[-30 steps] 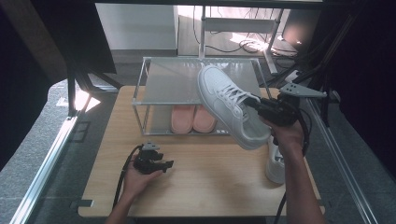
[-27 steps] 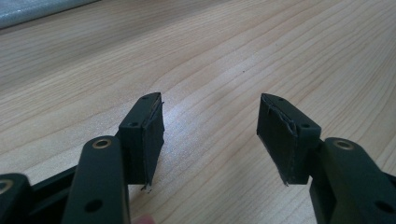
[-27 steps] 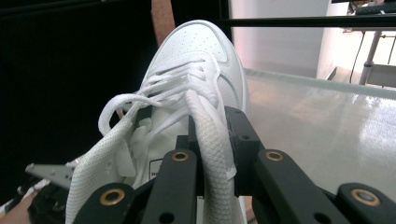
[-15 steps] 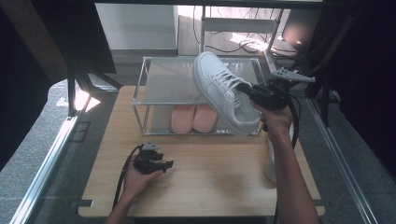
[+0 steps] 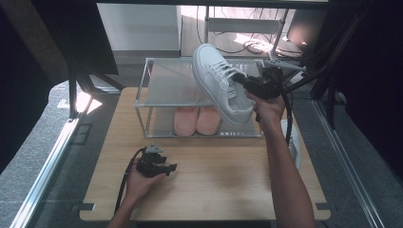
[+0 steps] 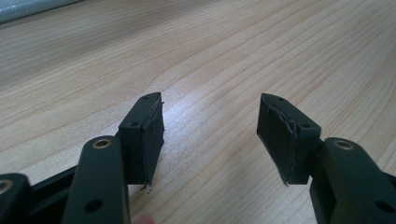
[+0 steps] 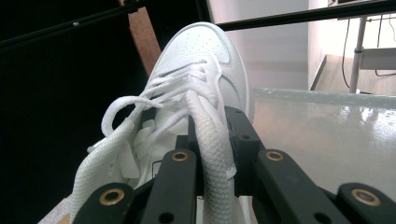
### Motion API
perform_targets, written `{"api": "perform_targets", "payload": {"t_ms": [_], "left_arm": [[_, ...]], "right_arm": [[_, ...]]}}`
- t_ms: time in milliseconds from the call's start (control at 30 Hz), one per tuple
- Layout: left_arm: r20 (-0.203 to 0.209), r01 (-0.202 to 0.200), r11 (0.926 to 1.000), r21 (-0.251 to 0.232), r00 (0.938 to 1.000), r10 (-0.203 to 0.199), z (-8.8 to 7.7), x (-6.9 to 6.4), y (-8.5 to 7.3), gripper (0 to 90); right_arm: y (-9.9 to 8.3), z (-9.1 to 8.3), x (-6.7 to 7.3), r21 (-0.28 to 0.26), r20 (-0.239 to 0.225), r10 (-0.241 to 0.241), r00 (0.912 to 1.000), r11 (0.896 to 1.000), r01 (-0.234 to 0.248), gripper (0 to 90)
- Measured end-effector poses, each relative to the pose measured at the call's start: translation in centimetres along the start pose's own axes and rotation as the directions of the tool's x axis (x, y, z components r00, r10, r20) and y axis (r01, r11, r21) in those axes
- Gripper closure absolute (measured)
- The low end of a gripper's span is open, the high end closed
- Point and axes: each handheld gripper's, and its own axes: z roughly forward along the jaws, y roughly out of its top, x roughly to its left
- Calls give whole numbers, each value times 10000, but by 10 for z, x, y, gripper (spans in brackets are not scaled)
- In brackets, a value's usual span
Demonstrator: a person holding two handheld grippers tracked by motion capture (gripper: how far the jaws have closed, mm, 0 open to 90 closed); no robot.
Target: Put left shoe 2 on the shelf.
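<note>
A white lace-up sneaker (image 5: 218,80) hangs tilted in the air over the right part of the shelf's top board (image 5: 171,85), toe pointing to the far left. My right gripper (image 5: 243,83) is shut on it. In the right gripper view the jaws pinch the sneaker's (image 7: 196,70) padded side wall by the laces, right gripper (image 7: 212,128). My left gripper (image 5: 167,167) rests in a hand on the wooden table (image 5: 214,190), near the front left. Its jaws stand open in the left gripper view, left gripper (image 6: 210,135), with only bare wood (image 6: 224,56) between them.
The shelf is a low two-level rack with a metal frame at the table's back. A pair of pink shoes (image 5: 197,119) sits on its lower level. Another white shoe (image 5: 293,142) lies on the table at the right, partly behind the right forearm.
The right hand has carried the white sneaker away from the table's right side, back and leftward, over the shelf top. The left gripper has stayed where it was.
</note>
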Motion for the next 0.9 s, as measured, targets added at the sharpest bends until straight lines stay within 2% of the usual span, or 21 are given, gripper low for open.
{"api": "perform_targets", "payload": {"t_ms": [233,367,633,833,900], "left_arm": [[-3,45,10000,-41,10000,-45,0,1,0,419],[-19,76,10000,-47,10000,-76,0,1,0,418],[-4,89,9999,-72,10000,-89,-1,2,0,419],[21,101,9999,-44,9999,-101,0,2,0,418],[13,60,10000,-67,10000,-60,0,2,0,419]], "right_arm": [[6,19,-1,-130,116,575,9983,9983,-574,825],[9,30,1,-174,157,691,9975,9975,-688,825],[4,48,-1,-304,-76,1303,9914,9910,-1305,825],[4,58,-1,-311,52,1469,9891,9887,-1467,823],[4,62,-1,-328,71,1664,9860,9856,-1661,822]]}}
